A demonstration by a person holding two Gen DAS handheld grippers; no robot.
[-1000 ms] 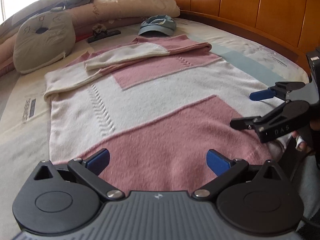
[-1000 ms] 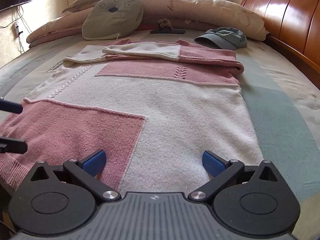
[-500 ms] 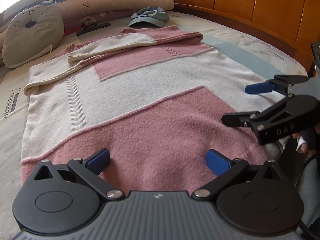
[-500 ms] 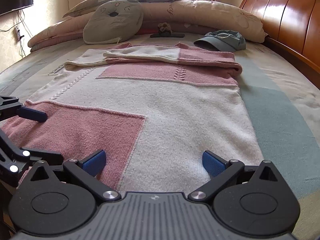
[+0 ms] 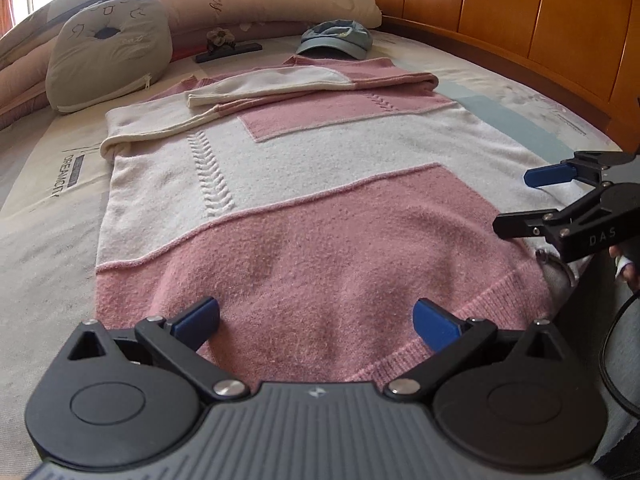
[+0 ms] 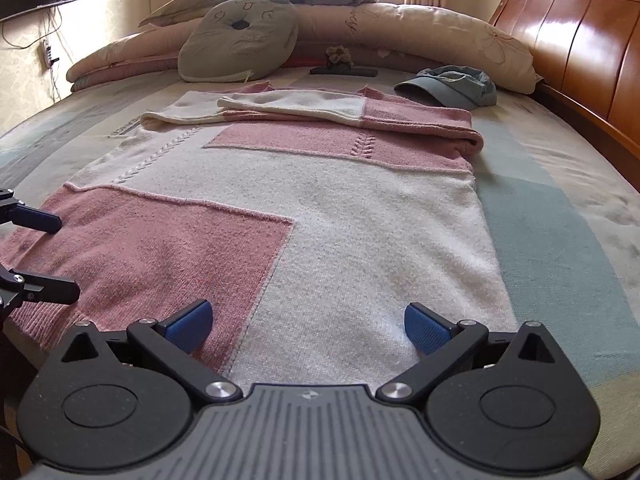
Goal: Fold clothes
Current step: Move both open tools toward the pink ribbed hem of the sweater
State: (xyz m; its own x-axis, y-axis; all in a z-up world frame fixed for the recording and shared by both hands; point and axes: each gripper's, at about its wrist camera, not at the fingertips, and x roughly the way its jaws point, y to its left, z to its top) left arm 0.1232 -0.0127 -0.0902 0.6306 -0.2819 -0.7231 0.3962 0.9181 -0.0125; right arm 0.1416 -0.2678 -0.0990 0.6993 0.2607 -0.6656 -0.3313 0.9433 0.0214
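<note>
A pink and cream knitted sweater (image 5: 304,208) (image 6: 320,208) lies flat on the bed, hem toward me, with both sleeves folded across its chest at the far end. My left gripper (image 5: 316,320) is open just above the pink hem at the sweater's near left part. My right gripper (image 6: 308,326) is open over the hem where pink meets cream. In the left wrist view the right gripper (image 5: 520,200) shows at the right edge, open. In the right wrist view the left gripper (image 6: 60,256) shows at the left edge, open. Neither holds cloth.
A blue cap (image 6: 452,86) lies beyond the sweater's far right corner. A grey cushion (image 6: 240,40) and rolled bedding (image 6: 420,28) line the far end. A wooden headboard (image 5: 520,12) runs along the right. A small dark stand (image 6: 344,70) sits behind the collar.
Both grippers have drawn nearer to the sweater's hem and shifted slightly; the left view has swung so the sweater sits more centred. Both stay open.
</note>
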